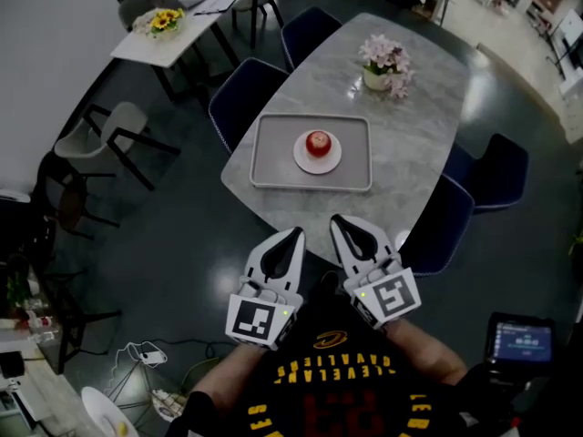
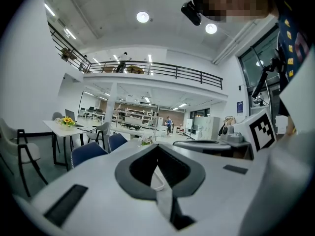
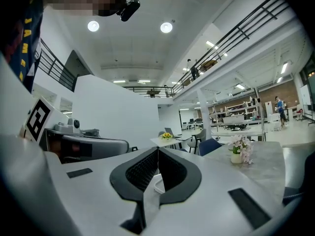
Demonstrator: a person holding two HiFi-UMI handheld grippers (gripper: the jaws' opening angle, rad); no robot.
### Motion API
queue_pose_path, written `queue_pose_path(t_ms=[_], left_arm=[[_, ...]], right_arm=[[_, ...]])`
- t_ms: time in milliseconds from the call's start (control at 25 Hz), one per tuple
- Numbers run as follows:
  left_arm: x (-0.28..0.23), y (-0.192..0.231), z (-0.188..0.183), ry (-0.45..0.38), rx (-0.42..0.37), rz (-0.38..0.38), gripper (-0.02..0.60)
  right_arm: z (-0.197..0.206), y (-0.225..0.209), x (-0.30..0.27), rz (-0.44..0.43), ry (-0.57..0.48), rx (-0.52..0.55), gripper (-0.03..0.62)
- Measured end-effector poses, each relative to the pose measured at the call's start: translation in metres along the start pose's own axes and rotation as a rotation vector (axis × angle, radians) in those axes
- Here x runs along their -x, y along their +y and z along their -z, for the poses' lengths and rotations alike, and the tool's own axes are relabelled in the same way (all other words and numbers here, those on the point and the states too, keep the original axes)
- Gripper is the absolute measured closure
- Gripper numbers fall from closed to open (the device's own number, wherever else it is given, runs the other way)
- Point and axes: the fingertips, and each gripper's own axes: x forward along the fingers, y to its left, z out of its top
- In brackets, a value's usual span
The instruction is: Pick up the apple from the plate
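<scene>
A red apple [image 1: 318, 142] sits on a small white plate [image 1: 318, 157] in the middle of a grey tray [image 1: 273, 144] on the marble-look table [image 1: 410, 126]. Both grippers hang side by side near my chest, short of the table's near edge. My left gripper [image 1: 296, 234] is shut with nothing in it; in its own view the tips [image 2: 157, 146] meet. My right gripper [image 1: 337, 219] is shut and empty too, tips [image 3: 157, 149] closed. Neither gripper view shows the apple.
A vase of pink flowers [image 1: 385, 65] stands at the table's far end, flowers [image 3: 241, 149]. Dark blue chairs [image 1: 246, 89] ring the table, one [image 1: 496, 171] at the right. A second table with sunflowers [image 1: 164, 21] and grey chairs [image 1: 114, 135] lie to the left.
</scene>
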Motion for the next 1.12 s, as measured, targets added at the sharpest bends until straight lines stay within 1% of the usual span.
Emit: queue_pose_path(t_ms=[120,240,360,440,520,640,840,960,1120], left_arm=[[-0.016,0.0,0.0,0.007,-0.006,0.001,0.58],[-0.027,0.005,0.0,0.014,-0.007,0.001,0.58],[-0.038,0.019,-0.006,0.028,0.005,-0.023,0.58],[-0.048,0.029,-0.008,0.028,0.012,-0.024,0.58],[-0.061,0.04,-0.008,0.029,0.017,-0.006,0.58],[-0.081,0.057,-0.009,0.061,0.038,0.019,0.58],[-0.122,0.082,-0.011,0.074,0.002,0.13,0.58],[-0.148,0.101,-0.012,0.091,-0.002,0.163,0.58],[-0.175,0.122,-0.016,0.134,0.0,0.197,0.58]], right_arm=[[-0.001,-0.015,-0.005,-0.003,0.002,-0.022,0.586],[-0.001,-0.028,-0.011,0.027,0.038,-0.043,0.586],[0.002,-0.036,-0.02,0.034,0.046,-0.042,0.586],[0.004,-0.041,-0.027,0.034,0.037,-0.035,0.586],[0.007,-0.05,-0.035,0.055,0.048,-0.039,0.586],[0.01,-0.068,-0.051,0.123,0.079,-0.065,0.586],[0.016,-0.096,-0.088,0.194,0.083,-0.103,0.586],[0.019,-0.113,-0.111,0.23,0.092,-0.143,0.586],[0.024,-0.131,-0.138,0.271,0.11,-0.183,0.586]])
